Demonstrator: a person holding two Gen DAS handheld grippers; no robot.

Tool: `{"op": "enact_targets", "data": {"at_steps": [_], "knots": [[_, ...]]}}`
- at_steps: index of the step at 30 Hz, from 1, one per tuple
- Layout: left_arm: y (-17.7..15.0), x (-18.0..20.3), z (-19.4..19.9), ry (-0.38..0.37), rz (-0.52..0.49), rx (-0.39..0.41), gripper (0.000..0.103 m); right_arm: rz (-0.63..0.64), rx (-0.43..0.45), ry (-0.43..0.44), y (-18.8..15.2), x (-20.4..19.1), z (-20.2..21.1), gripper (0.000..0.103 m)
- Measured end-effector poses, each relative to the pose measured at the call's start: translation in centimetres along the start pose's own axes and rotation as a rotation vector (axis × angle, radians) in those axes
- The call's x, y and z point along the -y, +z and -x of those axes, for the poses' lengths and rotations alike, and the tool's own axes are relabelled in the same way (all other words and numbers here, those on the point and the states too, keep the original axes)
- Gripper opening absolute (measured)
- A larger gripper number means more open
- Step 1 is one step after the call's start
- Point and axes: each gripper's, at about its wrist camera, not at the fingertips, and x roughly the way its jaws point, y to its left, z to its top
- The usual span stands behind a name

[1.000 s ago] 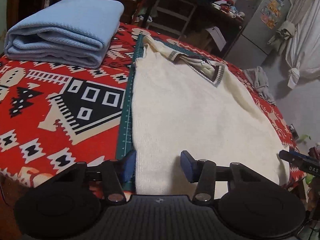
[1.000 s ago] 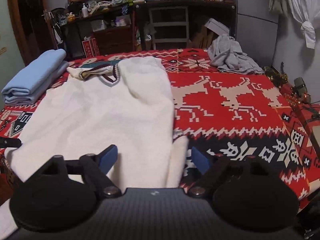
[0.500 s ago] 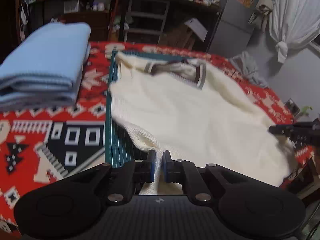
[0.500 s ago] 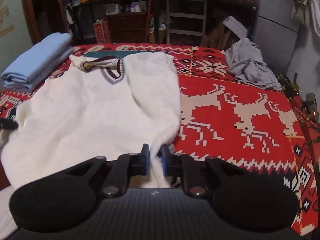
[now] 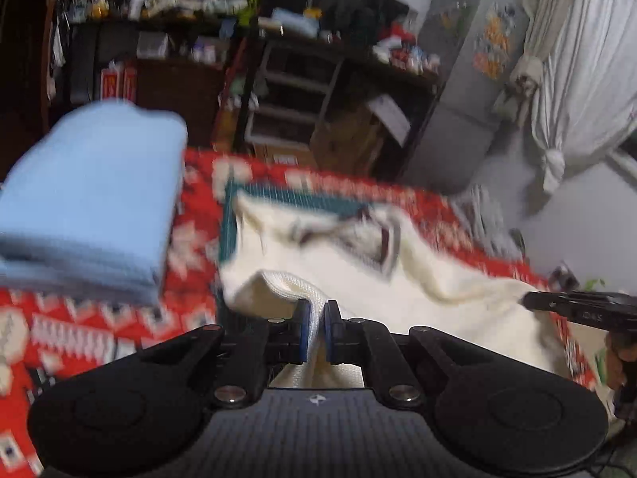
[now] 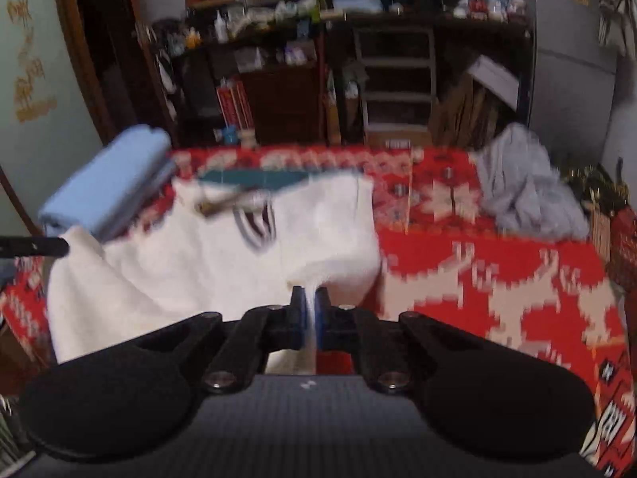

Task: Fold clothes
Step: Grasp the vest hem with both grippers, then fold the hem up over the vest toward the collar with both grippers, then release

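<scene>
Red patterned tablecloth beneath cream sweater; cluttered shelves behind.

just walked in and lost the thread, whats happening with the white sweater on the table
A person is folding a cream sweater with a handheld gripper in each hand. The left gripper is shut on one bottom corner and the right gripper is shut on the other, with the hem raised off the red patterned tablecloth. The collar end lies on the table. A folded light blue garment sits to the left and a crumpled grey garment at the far right. The views are motion-blurred.
</scene>
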Motion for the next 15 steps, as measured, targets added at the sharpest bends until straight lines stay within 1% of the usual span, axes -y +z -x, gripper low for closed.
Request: {"op": "enact_targets", "data": {"at_steps": [2, 5, 8, 9, 11, 12, 13, 15], "knots": [[2.6, -0.5, -0.4, 0.028, 0.003, 0.045, 0.008, -0.013, 0.051, 0.004, 2.8, 0.1, 0.4, 0.005], [6.3, -1.3, -1.9, 0.083, 0.006, 0.091, 0.008, -0.02, 0.108, -0.027, 6.6, 0.7, 0.0, 0.005], [9.0, -2.2, -4.9, 0.122, 0.037, 0.088, 0.008, -0.082, 0.114, -0.065, 8.4, 1.7, -2.6, 0.005], [9.4, -2.3, -6.2, 0.144, 0.043, 0.074, 0.008, -0.104, 0.116, -0.077, 9.0, 2.1, -3.5, 0.006], [9.6, -2.3, -8.8, 0.204, 0.03, 0.047, 0.011, -0.147, 0.119, -0.103, 10.2, 2.8, -5.3, 0.011], [9.5, -2.1, -9.9, 0.243, 0.011, 0.037, 0.014, -0.169, 0.12, -0.116, 10.8, 3.1, -6.2, 0.02], [9.3, -2.0, -10.8, 0.258, -0.002, 0.026, 0.021, -0.171, 0.117, -0.142, 10.9, 3.2, -7.1, 0.028], [8.5, -2.3, -11.5, 0.23, 0.01, 0.006, 0.027, -0.174, 0.098, -0.176, 10.7, 3.3, -8.2, 0.028]]}}
